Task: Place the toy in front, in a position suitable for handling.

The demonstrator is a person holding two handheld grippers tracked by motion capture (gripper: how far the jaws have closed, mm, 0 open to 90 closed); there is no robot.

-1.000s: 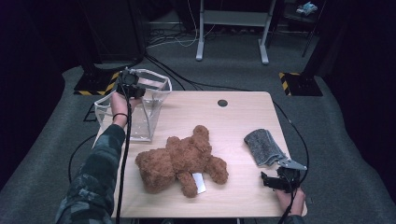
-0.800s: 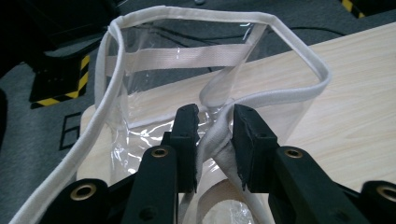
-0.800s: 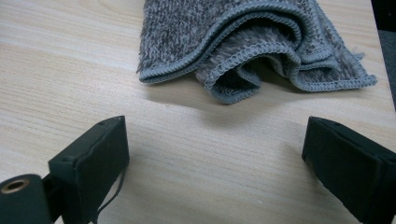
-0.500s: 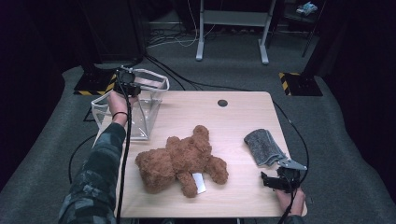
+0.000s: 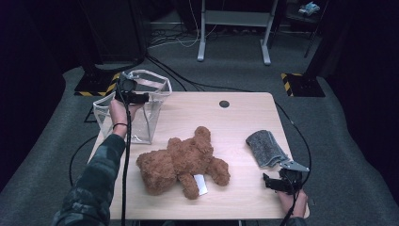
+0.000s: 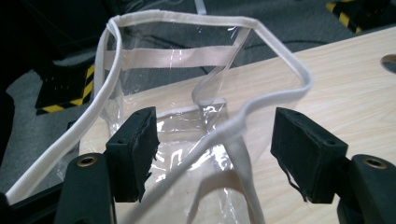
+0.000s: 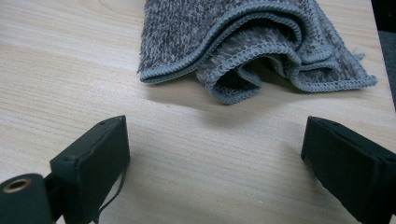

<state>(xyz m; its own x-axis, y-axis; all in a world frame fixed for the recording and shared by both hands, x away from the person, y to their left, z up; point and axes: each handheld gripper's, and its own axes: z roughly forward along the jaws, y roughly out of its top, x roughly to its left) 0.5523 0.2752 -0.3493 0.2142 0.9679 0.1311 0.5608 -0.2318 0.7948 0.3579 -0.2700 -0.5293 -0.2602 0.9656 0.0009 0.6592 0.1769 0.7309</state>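
Left hand-held gripper (image 6: 215, 156): jaws have just been opening, now released, the white-trimmed rim of the clear plastic bag (image 6: 187, 88) loose between them, pads not pressing. Bag stands upright at the far left corner of the surface (image 5: 244, 117). Right hand-held gripper (image 7: 215, 158): spread wide, empty, near the folded grey cloth (image 7: 252, 42). Brown teddy bear (image 5: 181, 160) lies mid-surface.
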